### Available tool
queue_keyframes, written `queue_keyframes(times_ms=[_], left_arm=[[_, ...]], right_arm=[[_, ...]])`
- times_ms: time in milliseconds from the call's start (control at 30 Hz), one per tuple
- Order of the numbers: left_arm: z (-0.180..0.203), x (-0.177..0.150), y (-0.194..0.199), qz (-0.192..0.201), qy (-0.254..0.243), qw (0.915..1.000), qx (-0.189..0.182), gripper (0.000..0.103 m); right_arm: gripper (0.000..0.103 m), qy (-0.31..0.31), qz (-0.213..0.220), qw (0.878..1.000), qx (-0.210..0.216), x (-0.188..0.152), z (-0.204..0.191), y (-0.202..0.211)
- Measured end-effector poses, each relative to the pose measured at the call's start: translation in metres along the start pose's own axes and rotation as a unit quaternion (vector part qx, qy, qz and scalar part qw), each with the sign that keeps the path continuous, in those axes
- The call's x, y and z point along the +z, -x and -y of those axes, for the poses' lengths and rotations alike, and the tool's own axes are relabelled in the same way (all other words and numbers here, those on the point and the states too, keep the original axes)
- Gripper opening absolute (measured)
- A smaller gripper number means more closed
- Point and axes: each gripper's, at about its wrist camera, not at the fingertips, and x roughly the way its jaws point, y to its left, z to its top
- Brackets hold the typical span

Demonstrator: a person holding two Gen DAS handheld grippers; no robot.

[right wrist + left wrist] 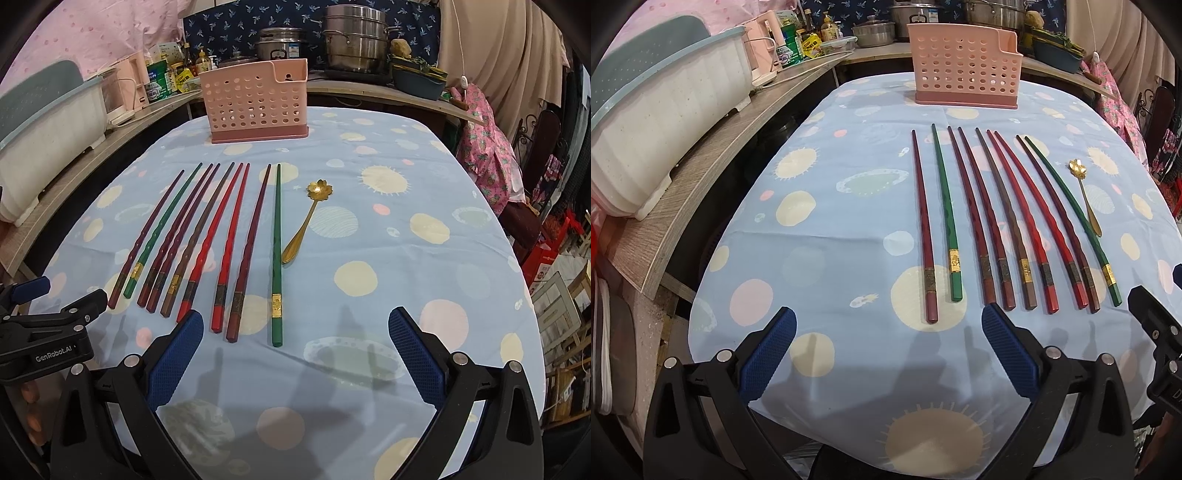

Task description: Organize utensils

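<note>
behind the table i see a cluttered counter with steel pots and bottles; on the left shelf sits a white dish rack; the table wears a blue cloth dotted with pale circles. at its far edge stands my pink perforated utensil holder, upright; nearer me nine chopsticks lie side by side, tips pointing far, banded ends near; two are green, the rest red, maroon or brown. just right of the rightmost green chopstick lies a gold flower-bowl spoon, close beside it. my left gripper hangs over the near cloth with jaws wide apart, gripping nothing; my right gripper hangs likewise, jaws spread, near the banded ends.
</note>
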Motion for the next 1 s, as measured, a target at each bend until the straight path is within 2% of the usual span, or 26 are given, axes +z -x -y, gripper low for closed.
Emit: queue_keyframes(times_ms=[733, 1000], left_arm=[[-0.002, 0.000, 0.000, 0.000, 0.002, 1.0000, -0.001, 0.096], [-0.016, 0.006, -0.011, -0.009, 0.029, 0.9995, -0.007, 0.096]], right_arm=[[0.096, -0.009, 0.000, 1.000, 0.002, 0.000, 0.004, -0.001], [0.096, -0.019, 0.002, 1.000, -0.006, 0.002, 0.012, -0.004]])
